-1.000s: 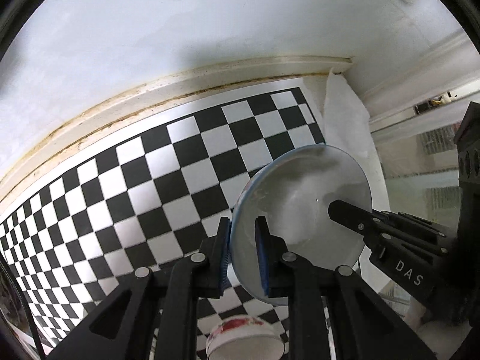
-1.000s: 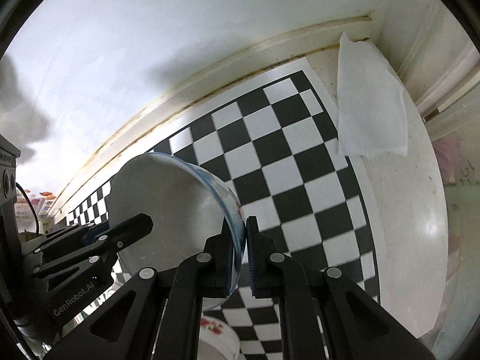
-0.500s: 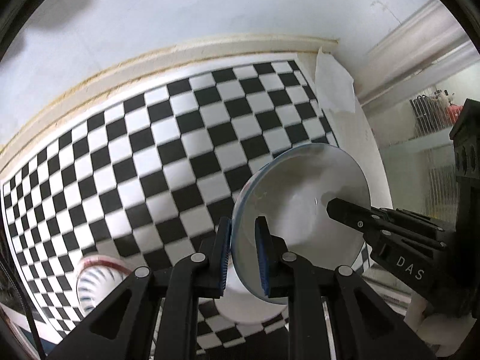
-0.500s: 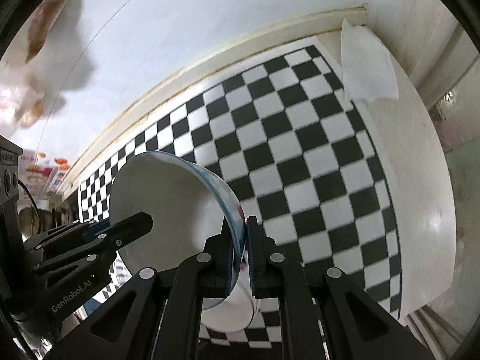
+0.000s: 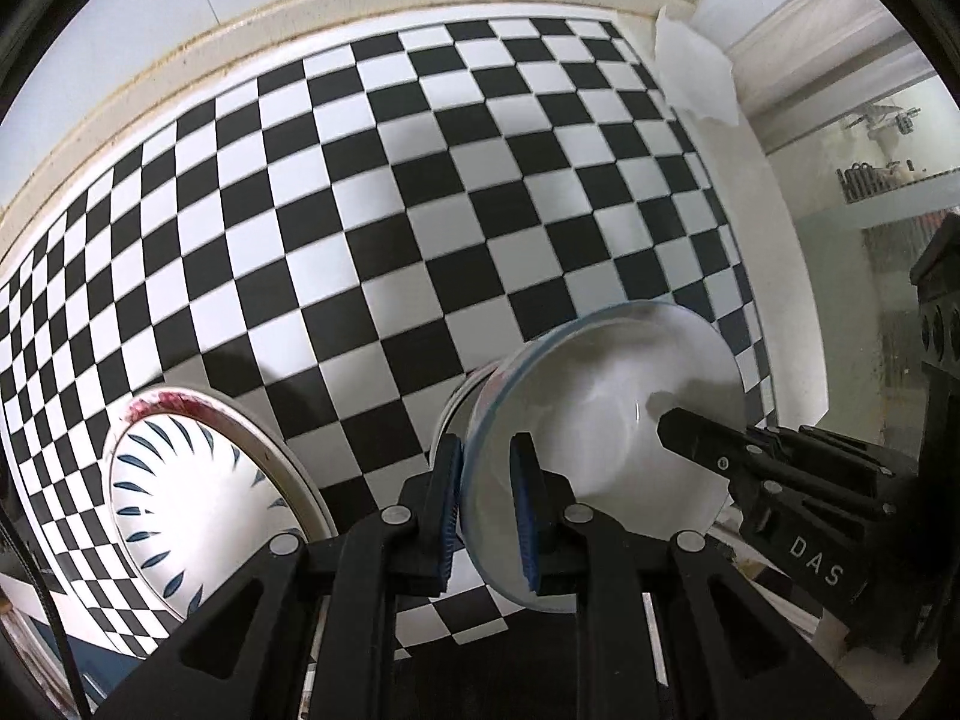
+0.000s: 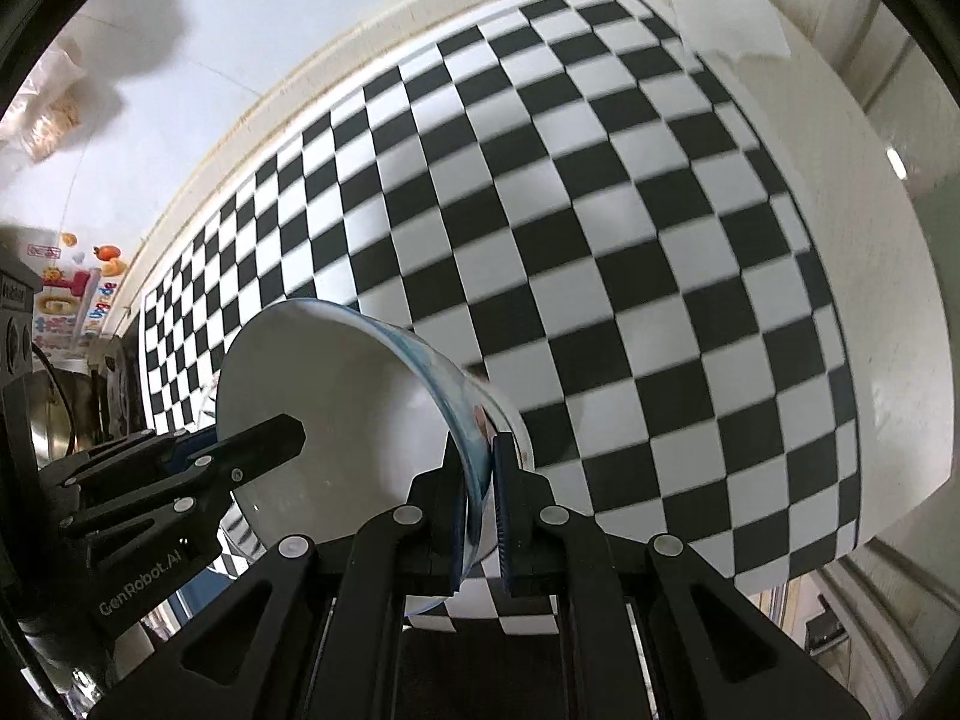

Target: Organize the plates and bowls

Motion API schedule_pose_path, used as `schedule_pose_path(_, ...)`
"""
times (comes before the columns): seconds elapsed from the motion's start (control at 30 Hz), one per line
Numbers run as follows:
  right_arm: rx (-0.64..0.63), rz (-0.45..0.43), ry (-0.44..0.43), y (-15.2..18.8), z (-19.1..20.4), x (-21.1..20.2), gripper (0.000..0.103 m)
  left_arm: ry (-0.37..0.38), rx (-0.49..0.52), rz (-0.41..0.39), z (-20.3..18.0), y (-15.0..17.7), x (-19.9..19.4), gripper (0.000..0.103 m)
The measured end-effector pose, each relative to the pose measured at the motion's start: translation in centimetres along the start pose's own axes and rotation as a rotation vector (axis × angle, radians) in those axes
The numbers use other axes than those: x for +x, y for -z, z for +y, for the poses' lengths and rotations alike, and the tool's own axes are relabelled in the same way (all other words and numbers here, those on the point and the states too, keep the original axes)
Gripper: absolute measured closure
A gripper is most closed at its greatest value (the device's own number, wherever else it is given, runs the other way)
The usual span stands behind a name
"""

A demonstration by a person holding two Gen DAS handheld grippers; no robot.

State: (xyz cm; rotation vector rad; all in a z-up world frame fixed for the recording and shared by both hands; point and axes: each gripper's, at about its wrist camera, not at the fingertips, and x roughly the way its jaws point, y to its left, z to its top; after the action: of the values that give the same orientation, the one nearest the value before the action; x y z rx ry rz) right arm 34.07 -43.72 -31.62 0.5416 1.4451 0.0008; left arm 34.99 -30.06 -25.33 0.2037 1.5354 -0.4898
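A: Where is the bowl (image 5: 606, 420)?
B: Above the checkered table (image 5: 420, 192), tipped on its side. Both grippers, left (image 5: 487, 504) and right (image 6: 480, 510), pinch its rim from opposite sides.

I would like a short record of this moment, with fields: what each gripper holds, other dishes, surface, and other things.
left gripper: shut on the rim of the blue-rimmed bowl
right gripper: shut on the opposite rim of the same bowl
bowl state: held tilted above a white bowl that is mostly hidden under it
other dishes: plate with blue leaf pattern, to the left on the surface
surface: checkered cloth
other things: white paper towel at the far corner
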Motion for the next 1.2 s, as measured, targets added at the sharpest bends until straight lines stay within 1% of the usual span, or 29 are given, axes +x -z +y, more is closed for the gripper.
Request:
schedule_pose_path(0.17, -0.014, 0.026, 0.022, 0.9, -0.1, 1.4, 0.093, -0.016, -0.005, 0.022, 0.1, 0.4, 1.3, 0.089)
schedule_pose_path(0.4, -0.036, 0.061, 0.047, 1.0, 0.4, 2.7, 0.094, -0.030, -0.025, 0.041, 0.4, 0.7, 2.5, 0.089)
schedule_pose_path(0.6, -0.049, 0.072, 0.045, 0.6, 0.5, 2.9, 0.094, -0.045, -0.037, 0.033, 0.5, 0.8, 2.6, 0.089)
schedule_pose_path(0.9, -0.072, 0.079, 0.070, 0.4, 1.0, 3.0, 0.093, -0.069, -0.047, 0.029, 0.2, 1.1, 2.6, 0.088)
schedule_pose_path(0.97, -0.082, 0.082, 0.093, 0.5, 1.3, 3.1, 0.090, -0.068, -0.052, 0.031, 0.2, 1.1, 2.6, 0.087)
schedule_pose_path(1.03, -0.084, 0.084, 0.094, 0.6, 1.4, 3.1, 0.088, -0.073, -0.055, 0.030, 0.1, 1.1, 2.5, 0.087)
schedule_pose_path(1.2, -0.083, 0.089, 0.094, 0.5, 1.4, 3.1, 0.086, -0.092, -0.047, 0.027, -0.3, 1.2, 2.5, 0.086)
